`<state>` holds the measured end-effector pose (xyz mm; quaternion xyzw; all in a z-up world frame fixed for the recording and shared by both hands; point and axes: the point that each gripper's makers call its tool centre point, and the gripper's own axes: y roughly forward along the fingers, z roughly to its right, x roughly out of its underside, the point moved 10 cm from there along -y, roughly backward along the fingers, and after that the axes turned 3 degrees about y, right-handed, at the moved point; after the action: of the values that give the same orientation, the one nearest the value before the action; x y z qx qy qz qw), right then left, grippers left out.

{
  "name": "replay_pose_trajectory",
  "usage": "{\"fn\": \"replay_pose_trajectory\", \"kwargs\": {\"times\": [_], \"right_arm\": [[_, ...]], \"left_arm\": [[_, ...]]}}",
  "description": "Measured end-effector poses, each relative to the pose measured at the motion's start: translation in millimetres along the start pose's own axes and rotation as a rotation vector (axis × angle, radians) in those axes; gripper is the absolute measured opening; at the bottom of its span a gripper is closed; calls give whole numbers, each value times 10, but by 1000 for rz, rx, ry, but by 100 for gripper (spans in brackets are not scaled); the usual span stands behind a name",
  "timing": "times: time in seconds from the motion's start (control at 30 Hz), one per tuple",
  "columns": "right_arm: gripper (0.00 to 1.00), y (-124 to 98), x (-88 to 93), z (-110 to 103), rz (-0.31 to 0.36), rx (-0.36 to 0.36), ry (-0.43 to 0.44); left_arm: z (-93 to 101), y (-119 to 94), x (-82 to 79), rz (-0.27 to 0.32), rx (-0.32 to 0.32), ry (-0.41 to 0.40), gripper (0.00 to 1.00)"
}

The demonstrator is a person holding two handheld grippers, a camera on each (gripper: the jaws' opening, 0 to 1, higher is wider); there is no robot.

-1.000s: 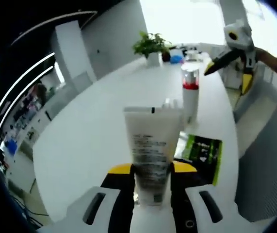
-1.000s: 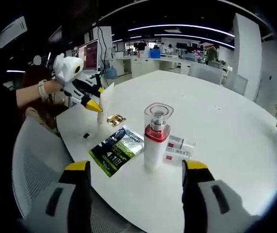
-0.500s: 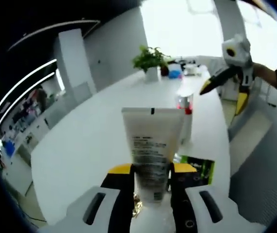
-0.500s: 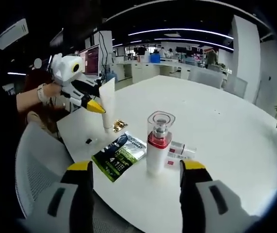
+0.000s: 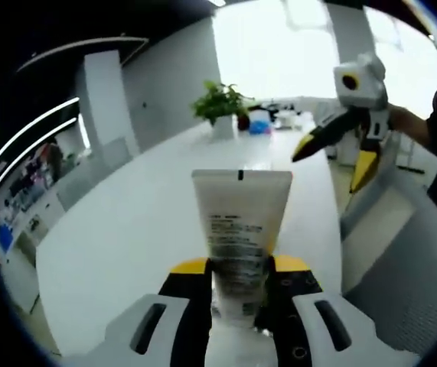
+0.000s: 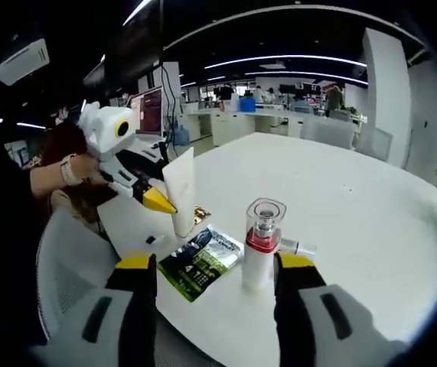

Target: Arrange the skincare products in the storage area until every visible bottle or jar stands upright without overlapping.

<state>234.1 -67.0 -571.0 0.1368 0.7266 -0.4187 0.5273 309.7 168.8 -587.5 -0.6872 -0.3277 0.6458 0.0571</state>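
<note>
Left claw (image 5: 239, 269) was clamped on the tube (image 5: 240, 229), held upright, crimped end up, over the bench (image 5: 134, 245) near its edge. Right claw (image 6: 215, 264) was seen apart, nothing gripped, aimed at the pump bottle (image 6: 262, 243) standing upright by the green sachet (image 6: 200, 260). A small item lay flat behind the bottle, type not readable. Risk as judged: the tube may tip on release if its cap isn't seated flat, or may knock the bottle if set too close.
</note>
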Motion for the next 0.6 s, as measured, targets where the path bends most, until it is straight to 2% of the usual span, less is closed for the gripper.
{"fn": "replay_pose_trajectory", "kwargs": {"times": [0.1,0.43,0.6], "right_arm": [[58,13,-35,-38,19,-15,-4],[47,89,-166,-155,81,-53,23],[41,134,-196,-149,97,-56,51]], "left_arm": [[109,49,-52,-2,7,8,23],[202,124,-149,-4,32,25,24],[306,171,-208,18,49,18,24]]}}
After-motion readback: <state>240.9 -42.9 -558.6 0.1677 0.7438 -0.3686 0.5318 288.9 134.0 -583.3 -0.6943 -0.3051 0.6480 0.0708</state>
